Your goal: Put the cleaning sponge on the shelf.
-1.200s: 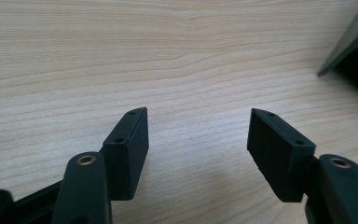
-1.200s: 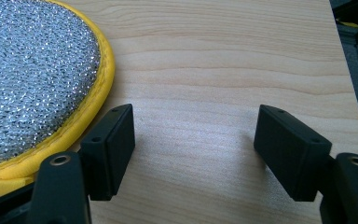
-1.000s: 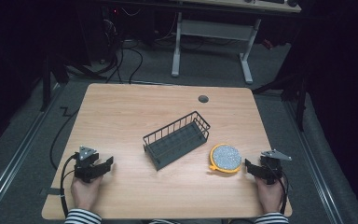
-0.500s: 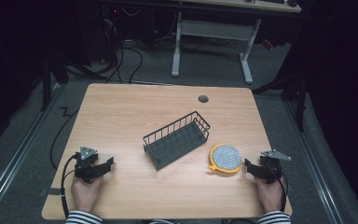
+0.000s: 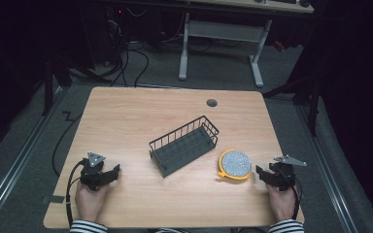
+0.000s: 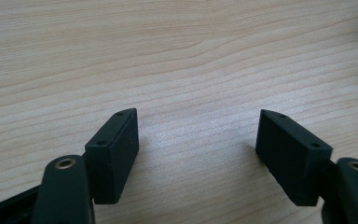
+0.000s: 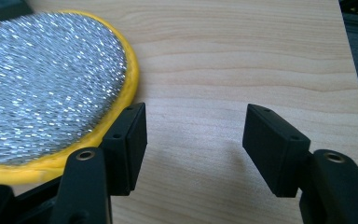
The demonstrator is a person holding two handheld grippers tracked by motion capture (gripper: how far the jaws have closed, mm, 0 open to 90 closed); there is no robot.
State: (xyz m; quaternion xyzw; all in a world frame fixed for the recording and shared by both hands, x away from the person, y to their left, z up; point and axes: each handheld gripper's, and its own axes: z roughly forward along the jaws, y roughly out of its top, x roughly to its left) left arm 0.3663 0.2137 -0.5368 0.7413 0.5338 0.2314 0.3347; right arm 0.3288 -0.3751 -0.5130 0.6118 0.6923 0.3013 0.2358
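The left gripper (image 5: pixel 108 173) rests near-left on the table (image 5: pixel 126 121), its jaws just opening over bare wood. The right gripper (image 5: pixel 261 173), jaws just narrowing yet apart and empty, sits just right of the scrubber (image 5: pixel 236 164), which lies right of the basket (image 5: pixel 184 144).

The tabletop (image 5: pixel 126 121) is pale wood-grain laminate, smooth with a soft sheen. The wire basket (image 5: pixel 184 144) looks like dark coated metal, matt. The round scouring pad (image 7: pixel 42 84) has a glittering silver woven-mesh face, rough and shiny, with a soft yellow, spongy-looking rim. The fingers (image 6: pixel 116 149) of the left gripper and the fingers (image 7: pixel 130 140) of the right gripper are matt black plastic, faintly textured.
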